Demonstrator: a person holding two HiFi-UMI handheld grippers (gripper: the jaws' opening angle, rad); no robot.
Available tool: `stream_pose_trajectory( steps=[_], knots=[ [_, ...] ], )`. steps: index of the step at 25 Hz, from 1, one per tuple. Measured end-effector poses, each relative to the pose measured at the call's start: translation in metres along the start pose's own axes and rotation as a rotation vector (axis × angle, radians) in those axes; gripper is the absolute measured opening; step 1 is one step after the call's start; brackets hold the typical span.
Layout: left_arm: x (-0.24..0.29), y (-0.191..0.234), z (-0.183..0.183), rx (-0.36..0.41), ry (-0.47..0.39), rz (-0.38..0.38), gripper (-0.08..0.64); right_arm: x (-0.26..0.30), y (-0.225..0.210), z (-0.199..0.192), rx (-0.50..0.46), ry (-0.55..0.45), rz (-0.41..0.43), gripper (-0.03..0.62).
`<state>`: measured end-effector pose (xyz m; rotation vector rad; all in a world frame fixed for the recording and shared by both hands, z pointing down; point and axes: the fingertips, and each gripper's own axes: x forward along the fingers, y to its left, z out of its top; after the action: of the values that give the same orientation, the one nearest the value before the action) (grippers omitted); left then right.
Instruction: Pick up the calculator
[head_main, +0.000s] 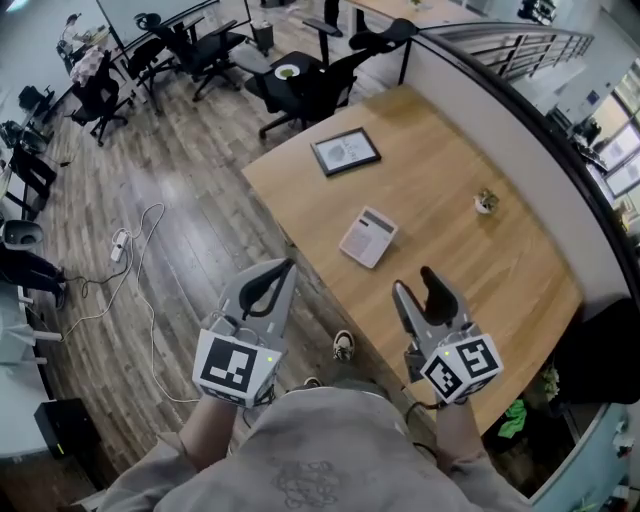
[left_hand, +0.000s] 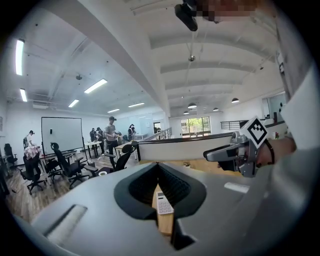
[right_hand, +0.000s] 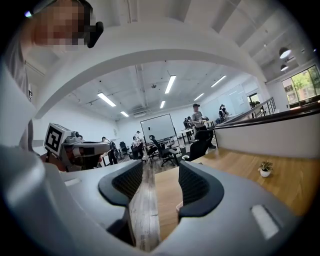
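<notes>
Two claws show low in your head view, and neither one touches the calculator (head_main: 368, 237). It lies flat on the wooden desk (head_main: 440, 180), close to the desk's floor-side edge.

Your left claw (head_main: 285, 270) hangs over the wooden floor (head_main: 180, 200), just off that edge. The calculator is at about 2 o'clock from its tips. In the left gripper view, the left claw's (left_hand: 158, 165) jaws meet at the tips with nothing clamped. The calculator (left_hand: 163, 203) shows on the desk beyond, through the gap between the black pads (left_hand: 142, 187).

Your right claw (head_main: 422, 295) is over the near edge of the desk. The calculator sits between 10 and 11 o'clock from it, well apart. In the right gripper view, the right claw's (right_hand: 160, 172) jaws stand apart and hold nothing. Floor planks show on the left of the gap and desk surface on the right.

A framed picture (head_main: 345, 151) lies flat on the desk near 12 o'clock from the calculator. A small potted plant (head_main: 486, 201) stands between 2 and 3 o'clock from it. Black office chairs (head_main: 300, 85) stand past the far end of the desk.
</notes>
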<state>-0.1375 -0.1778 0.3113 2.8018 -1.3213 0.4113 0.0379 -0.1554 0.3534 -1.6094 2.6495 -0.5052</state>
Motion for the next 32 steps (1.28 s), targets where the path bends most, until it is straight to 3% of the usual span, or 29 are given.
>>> stream_pose_trajectory(
  steps=[3,6,8,15,23,27,32],
  knots=[
    [0.037,-0.001,-0.002,0.027,0.022,-0.029,0.002,0.017,-0.036,-0.002,0.038,0.031,0.011,0.212],
    [0.070,-0.006,-0.013,0.051,0.079,-0.069,0.002,0.033,-0.062,-0.015,0.155,0.077,0.070,0.212],
    [0.089,-0.011,-0.022,0.076,0.111,-0.096,0.002,0.043,-0.077,-0.025,0.183,0.110,0.088,0.212],
    [0.138,-0.015,-0.049,0.098,0.193,-0.146,0.002,0.082,-0.124,-0.064,0.186,0.223,0.098,0.212],
    [0.172,0.008,-0.082,0.095,0.261,-0.168,0.002,0.138,-0.156,-0.117,0.174,0.393,0.138,0.212],
    [0.192,0.023,-0.105,0.089,0.300,-0.199,0.002,0.165,-0.175,-0.143,0.150,0.464,0.104,0.212],
    [0.224,0.030,-0.134,-0.004,0.356,-0.305,0.002,0.189,-0.193,-0.171,0.136,0.545,0.090,0.218]
  ],
)
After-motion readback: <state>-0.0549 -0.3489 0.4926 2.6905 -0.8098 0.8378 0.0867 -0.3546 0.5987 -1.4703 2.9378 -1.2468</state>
